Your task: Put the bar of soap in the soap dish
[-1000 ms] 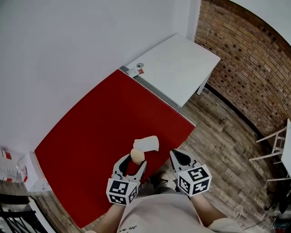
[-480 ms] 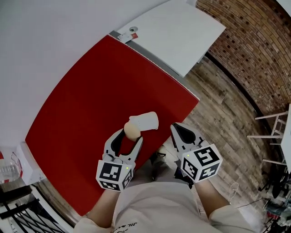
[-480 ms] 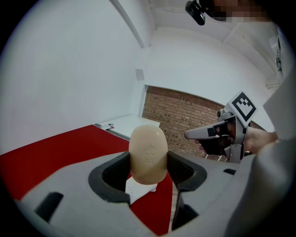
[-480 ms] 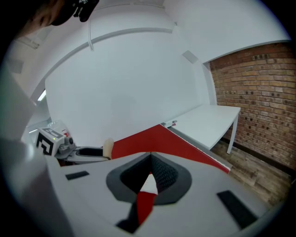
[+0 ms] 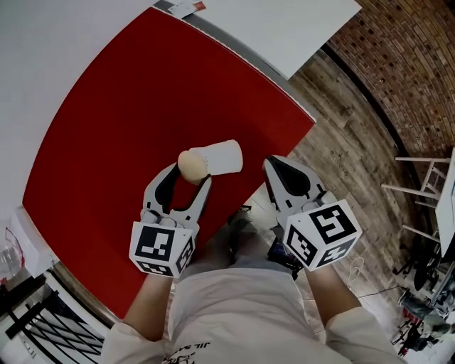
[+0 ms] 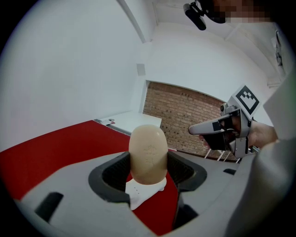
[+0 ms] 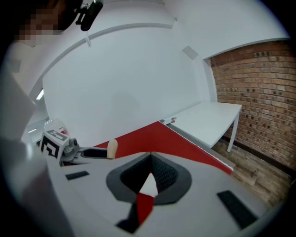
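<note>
A beige oval bar of soap [image 5: 190,165] stands upright between my left gripper's [image 5: 188,173] jaws, which are shut on it. In the left gripper view the soap [image 6: 148,152] fills the gap, with the white soap dish [image 6: 142,191] just below and beyond it on the red table [image 6: 51,148]. From the head view the soap dish [image 5: 220,157] lies on its side by the table's near right edge, touching or nearly touching the soap. My right gripper [image 5: 283,170] hovers to the right of the dish, jaw tips together, with nothing held.
The red table [image 5: 121,106] ends just behind the grippers. A white table [image 5: 284,28] butts against its far end, with a small item [image 5: 186,8] at the corner. Wooden floor [image 5: 355,142], a brick wall and a white chair [image 5: 426,192] lie to the right.
Both grippers have moved forward and down over the red table. The soap stays gripped in the left jaws and now sits right at the soap dish's near end.
</note>
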Tool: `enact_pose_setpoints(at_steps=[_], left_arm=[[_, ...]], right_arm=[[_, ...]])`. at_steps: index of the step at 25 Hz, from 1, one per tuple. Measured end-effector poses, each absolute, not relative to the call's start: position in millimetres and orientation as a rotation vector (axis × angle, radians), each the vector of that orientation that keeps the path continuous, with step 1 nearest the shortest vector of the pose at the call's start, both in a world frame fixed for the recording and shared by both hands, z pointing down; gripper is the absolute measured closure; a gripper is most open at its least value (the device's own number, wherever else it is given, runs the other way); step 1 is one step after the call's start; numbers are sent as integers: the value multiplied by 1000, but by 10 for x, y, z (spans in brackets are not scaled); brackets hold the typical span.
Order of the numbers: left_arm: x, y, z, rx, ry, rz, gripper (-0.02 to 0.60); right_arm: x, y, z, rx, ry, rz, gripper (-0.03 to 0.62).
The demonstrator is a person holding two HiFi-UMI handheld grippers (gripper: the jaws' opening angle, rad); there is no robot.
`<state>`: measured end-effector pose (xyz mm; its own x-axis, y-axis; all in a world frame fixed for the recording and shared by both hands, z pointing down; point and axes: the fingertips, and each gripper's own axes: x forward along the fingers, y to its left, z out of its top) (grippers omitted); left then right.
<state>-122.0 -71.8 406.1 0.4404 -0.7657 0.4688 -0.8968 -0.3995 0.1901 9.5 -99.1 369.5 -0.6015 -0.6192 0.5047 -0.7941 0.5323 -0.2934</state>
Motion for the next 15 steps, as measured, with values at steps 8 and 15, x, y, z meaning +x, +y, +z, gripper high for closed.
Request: enact_pose_setpoints(at_steps=[8,15], left_arm=[[-1208,-862,4172,2288,-1386,450,321],[-1255,-959,4378,2289,-1350,518,321]], right_arm=[[88,-1178,3835,1168,-2433,748,591],[54,-1296,3990,1164,-2432,775,590]])
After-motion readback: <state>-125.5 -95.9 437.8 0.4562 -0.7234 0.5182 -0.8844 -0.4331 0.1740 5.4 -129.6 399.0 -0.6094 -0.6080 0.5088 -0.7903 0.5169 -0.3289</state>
